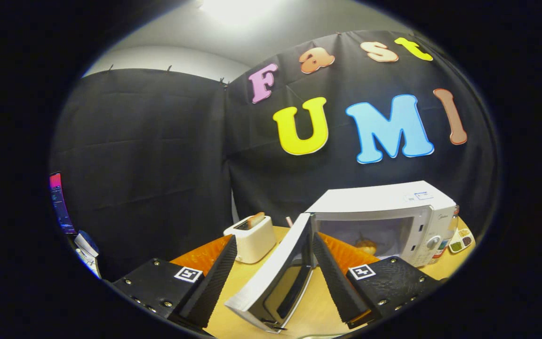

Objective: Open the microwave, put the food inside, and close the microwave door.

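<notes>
Fingers (214, 278) of the tool (273, 245) stand wide apart, two of them, one on each side of the swung-open microwave door (275, 278). Whether either finger touches the door cannot be told; the door's free edge comes toward the camera between them, and they do not press on it. Each finger mount carries one square black-and-white marker (188, 274), so two markers in all.

Beneath them lies the wooden counter (315, 310), with an orange mat (205, 256) showing behind the fingers.

Just beyond the left finger stands one white toaster (252, 238), with one slice of bread (255, 219) sticking up from its slot.

Beyond the right finger sits one white microwave (388, 212), its cavity open to view. One piece of food (367, 246), golden-brown, rests inside on the cavity floor. One round knob (433, 242) shows on the front panel.

Beside the microwave's far side, one bottle (447, 235) stands, and just past it lies one small divided tray (461, 240) with several compartments of green and brown contents.

Off to the left, well apart from the counter, one lit screen (59, 202) glows against the booth's black wall.
</notes>
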`<state>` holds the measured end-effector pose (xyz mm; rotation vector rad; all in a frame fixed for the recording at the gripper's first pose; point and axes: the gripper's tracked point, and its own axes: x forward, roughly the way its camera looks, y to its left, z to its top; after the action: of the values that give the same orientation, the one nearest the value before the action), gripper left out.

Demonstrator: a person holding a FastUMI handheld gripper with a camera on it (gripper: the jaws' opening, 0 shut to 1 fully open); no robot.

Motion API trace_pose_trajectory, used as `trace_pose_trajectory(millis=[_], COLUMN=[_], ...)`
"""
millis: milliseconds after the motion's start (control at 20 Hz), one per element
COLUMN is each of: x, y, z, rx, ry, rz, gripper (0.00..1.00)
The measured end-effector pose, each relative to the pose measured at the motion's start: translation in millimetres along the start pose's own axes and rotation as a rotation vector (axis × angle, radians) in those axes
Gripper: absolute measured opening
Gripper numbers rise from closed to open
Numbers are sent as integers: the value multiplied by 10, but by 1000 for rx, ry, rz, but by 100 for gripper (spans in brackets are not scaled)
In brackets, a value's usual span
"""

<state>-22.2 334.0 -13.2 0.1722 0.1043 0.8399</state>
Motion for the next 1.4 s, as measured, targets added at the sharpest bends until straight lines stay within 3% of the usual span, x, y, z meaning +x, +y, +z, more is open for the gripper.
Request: trace_pose_trajectory(millis=[200, 300, 350, 400, 450, 500, 550, 650, 800, 1000, 1050, 1400], x=[-12, -37, -5, -6, 1, -33, -21, 36, 101, 140, 177, 35], y=[549, 786, 906, 1041, 1053, 1041, 1148, 1281, 1197, 804, 777, 193], z=[-147, -244, -373, -475, -531, -572, -701, -995, -1271, -1506, -1556, -1585], rx=[-51, -67, -77, -94, -123, -131, -132, -136, -161, -146, -135, -216], ry=[22, 41, 62, 87, 89, 77, 102, 168, 237, 317, 332, 355], rz=[137, 192, 233, 267, 241, 226, 264, 305, 299, 229, 231, 117], gripper=[86, 46, 40, 40, 40, 23, 6, 6, 6, 6, 1, 1])
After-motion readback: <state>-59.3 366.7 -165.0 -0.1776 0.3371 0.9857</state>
